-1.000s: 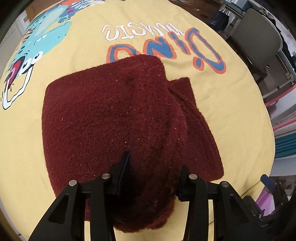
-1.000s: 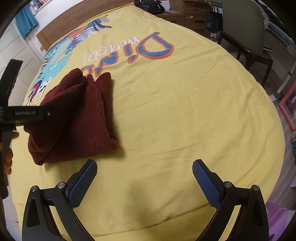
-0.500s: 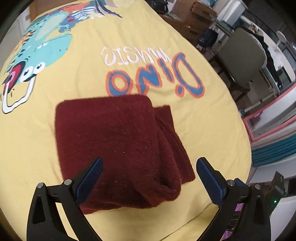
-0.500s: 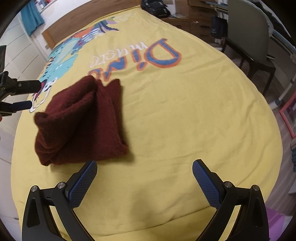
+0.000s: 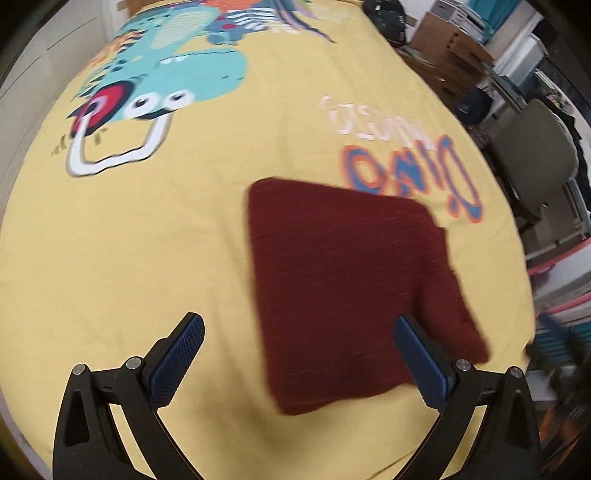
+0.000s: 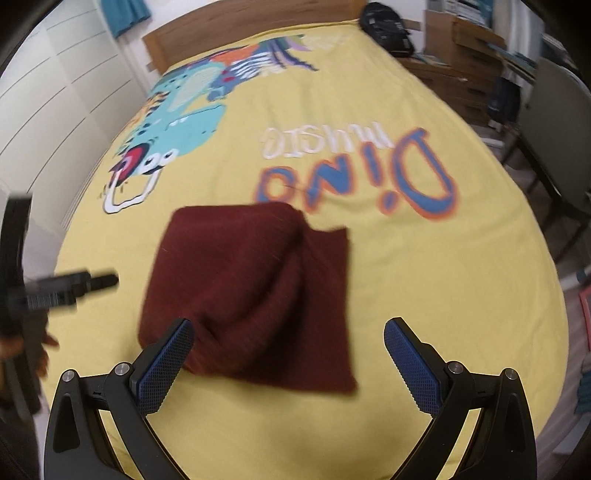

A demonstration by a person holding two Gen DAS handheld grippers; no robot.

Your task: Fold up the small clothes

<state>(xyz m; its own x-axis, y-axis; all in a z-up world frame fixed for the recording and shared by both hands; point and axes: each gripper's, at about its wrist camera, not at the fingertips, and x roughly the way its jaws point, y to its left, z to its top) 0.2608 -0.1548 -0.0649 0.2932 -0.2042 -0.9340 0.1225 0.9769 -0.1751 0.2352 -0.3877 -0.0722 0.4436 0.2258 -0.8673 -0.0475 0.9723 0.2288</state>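
A dark red knitted garment [image 5: 351, 280] lies folded into a rough square on the yellow dinosaur-print bedspread [image 5: 147, 240]. My left gripper [image 5: 298, 321] hovers above its near left part, jaws wide open, touching nothing. In the right wrist view the same garment [image 6: 251, 280] shows a folded ridge down its middle and a flat flap on the right. My right gripper [image 6: 289, 323] hangs open over its near edge with nothing between the pads. The left gripper [image 6: 55, 291] appears at the left edge, held by a hand [image 6: 22, 343], apart from the garment.
The bedspread [image 6: 443, 295] carries a dinosaur picture and large lettering beyond the garment. A grey chair [image 6: 561, 122] and wooden drawers [image 6: 465, 44] stand to the right of the bed. A black bag [image 6: 388, 26] lies near the headboard [image 6: 240, 22]. White cupboard doors [image 6: 55, 110] line the left.
My left gripper was shut on the garment's near edge; it has let go, opened wide and pulled up and leftward. The right gripper has swung left over the garment, which now lies flat.
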